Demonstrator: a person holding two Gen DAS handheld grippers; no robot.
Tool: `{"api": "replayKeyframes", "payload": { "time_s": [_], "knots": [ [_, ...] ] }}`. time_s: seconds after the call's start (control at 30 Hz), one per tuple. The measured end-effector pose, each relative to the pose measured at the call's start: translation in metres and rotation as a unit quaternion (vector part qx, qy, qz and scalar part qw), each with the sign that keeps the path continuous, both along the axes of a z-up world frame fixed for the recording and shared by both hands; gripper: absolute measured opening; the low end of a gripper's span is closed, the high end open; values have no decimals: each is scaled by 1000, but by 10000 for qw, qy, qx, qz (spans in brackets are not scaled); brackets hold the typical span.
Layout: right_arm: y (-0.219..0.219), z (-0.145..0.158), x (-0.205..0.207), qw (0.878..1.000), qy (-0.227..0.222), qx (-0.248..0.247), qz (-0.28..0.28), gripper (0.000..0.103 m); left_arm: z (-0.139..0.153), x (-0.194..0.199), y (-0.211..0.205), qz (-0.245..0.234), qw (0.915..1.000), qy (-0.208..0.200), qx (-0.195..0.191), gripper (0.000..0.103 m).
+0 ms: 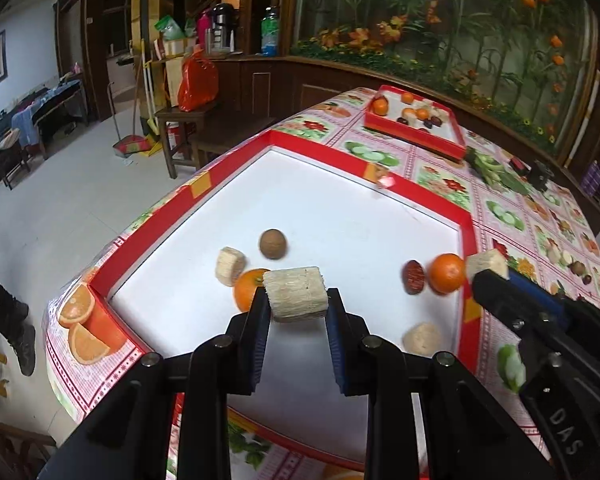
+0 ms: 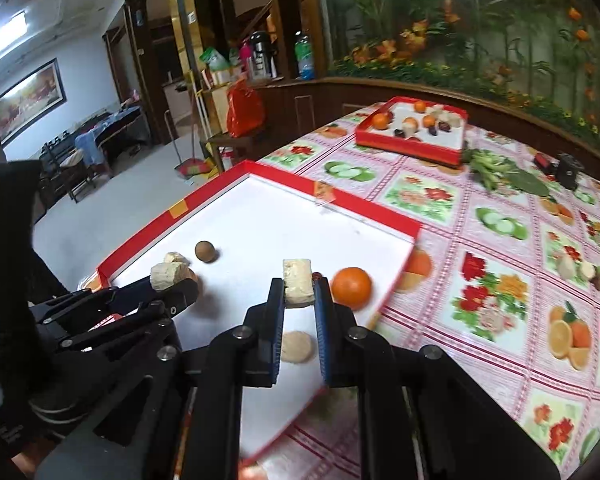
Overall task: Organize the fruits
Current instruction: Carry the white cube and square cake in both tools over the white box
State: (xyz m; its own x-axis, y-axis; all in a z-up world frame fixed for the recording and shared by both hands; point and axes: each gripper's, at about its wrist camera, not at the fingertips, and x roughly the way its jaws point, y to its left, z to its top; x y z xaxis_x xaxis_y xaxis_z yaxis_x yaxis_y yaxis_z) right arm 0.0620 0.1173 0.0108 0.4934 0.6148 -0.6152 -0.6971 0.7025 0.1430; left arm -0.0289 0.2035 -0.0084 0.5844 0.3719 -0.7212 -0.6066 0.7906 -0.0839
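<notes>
Clamping pale chunks: left gripper (image 1: 298, 300) fingers on one (image 1: 295, 294), right gripper (image 2: 299, 294) fingers on another (image 2: 298, 286).

- A near tray (image 1: 470, 236) lies on the table (image 2: 480, 280), a far tray (image 2: 412, 150) behind it holding more fruit.
- In the near tray, a round nut (image 1: 273, 243) sits behind a pale chunk (image 1: 230, 265) and an orange (image 1: 248, 288).
- A second orange (image 2: 351, 287) lies at the tray's right edge.
- Leafy greens (image 2: 496, 170) lie right of the far tray.

The left-hand orange (image 1: 249, 289) sits half hidden behind the held pale chunk (image 1: 296, 294); far tray's (image 2: 412, 148) small fruits are too tiny to name
</notes>
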Motion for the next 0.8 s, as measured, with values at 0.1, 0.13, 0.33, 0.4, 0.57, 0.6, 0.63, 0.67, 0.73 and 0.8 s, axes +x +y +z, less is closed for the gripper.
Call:
{"api": "replayKeyframes", "payload": {
  "time_s": [0.1, 0.13, 0.33, 0.4, 0.57, 0.6, 0.63, 0.67, 0.73, 0.8],
  "knots": [
    [11, -6, 5, 9999, 36, -58, 99, 17, -3, 2, 3, 2, 10000, 46, -8, 26],
    [13, -7, 6, 9999, 45, -68, 115, 17, -4, 3, 4, 2, 10000, 57, -6, 26],
    [27, -13, 25, 9997, 138, -150, 145, 17, -5, 5, 5, 0, 9999, 107, 57, 26],
    [31, -14, 30, 9996, 161, -166, 175, 17, -4, 5, 5, -19, 9999, 101, 48, 26],
    [37, -16, 39, 9995, 198, -183, 193, 17, -1, 6, 2, -77, 9999, 90, 59, 26],
    [38, -17, 40, 9994, 212, -190, 194, 17, 0, 7, 0, -104, 9999, 90, 60, 26],
    [39, -17, 42, 9994, 216, -198, 191, 17, 0, 8, -1, -122, 9999, 95, 53, 27],
    [38, -18, 43, 9994, 228, -188, 184, 17, 0, 8, -2, -129, 9999, 96, 47, 27],
    [36, -20, 48, 9993, 277, -182, 153, 17, -1, 9, -4, -164, 9998, 120, 14, 27],
    [35, -21, 52, 9993, 301, -161, 141, 17, -1, 10, -7, -232, 9996, 144, 20, 27]
  ]
}}
